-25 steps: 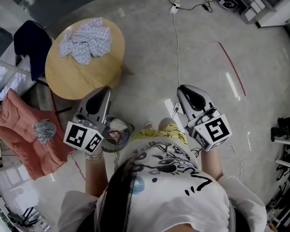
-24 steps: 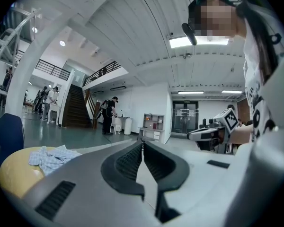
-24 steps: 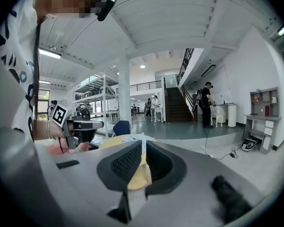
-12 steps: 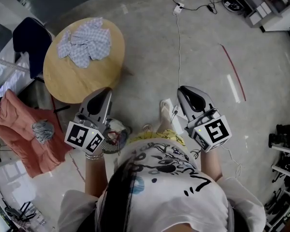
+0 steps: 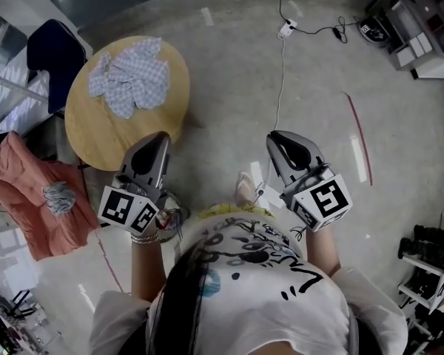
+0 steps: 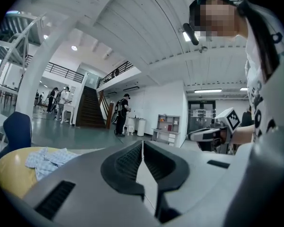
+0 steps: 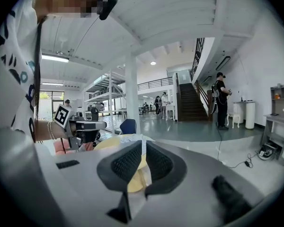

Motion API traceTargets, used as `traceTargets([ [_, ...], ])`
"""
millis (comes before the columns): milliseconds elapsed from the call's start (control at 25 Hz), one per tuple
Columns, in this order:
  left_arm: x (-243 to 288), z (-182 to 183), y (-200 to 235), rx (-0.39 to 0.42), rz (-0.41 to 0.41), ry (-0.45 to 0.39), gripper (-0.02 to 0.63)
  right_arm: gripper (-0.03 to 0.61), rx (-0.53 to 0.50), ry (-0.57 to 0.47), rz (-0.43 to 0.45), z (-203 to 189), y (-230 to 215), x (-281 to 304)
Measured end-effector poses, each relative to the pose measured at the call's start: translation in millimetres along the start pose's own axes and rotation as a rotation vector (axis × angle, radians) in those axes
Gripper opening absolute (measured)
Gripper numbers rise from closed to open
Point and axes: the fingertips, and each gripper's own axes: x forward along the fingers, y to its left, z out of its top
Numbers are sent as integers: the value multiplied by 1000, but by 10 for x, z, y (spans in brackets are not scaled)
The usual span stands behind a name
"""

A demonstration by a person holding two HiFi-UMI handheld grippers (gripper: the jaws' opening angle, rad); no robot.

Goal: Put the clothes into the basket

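Observation:
A blue-checked cloth (image 5: 126,76) lies crumpled on the round wooden table (image 5: 107,135) at the upper left; the left gripper view shows the cloth (image 6: 47,157) low on the left. My left gripper (image 5: 162,135) hovers by the table's near edge, jaws shut and empty. My right gripper (image 5: 271,137) is held over bare floor, also shut with nothing in it. A salmon garment (image 5: 29,213) with a grey bundle (image 5: 58,197) on it hangs at the far left. A round wire basket (image 5: 170,217) on the floor is mostly hidden under my left hand.
A dark blue chair (image 5: 52,46) stands behind the table. A white cable (image 5: 281,87) runs across the floor to a plug strip (image 5: 286,29). Shelves (image 5: 422,21) stand at the top right. People stand by a far staircase (image 6: 90,108).
Both grippers stayed shut and travelled with the person's step. The table and cable slid lower in the head view, and the wire basket slipped further under the left hand.

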Motion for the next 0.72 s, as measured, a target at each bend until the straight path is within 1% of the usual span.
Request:
traceTargets([
  [360, 504, 127, 10, 12, 113, -22, 25, 31, -27, 4, 116, 81, -585, 225],
  [520, 624, 132, 29, 14, 156, -26, 25, 31, -29, -5, 155, 95, -760, 330],
  [720, 723, 112, 70, 11, 191, -18, 25, 31, -25, -7, 195, 109, -901, 478],
])
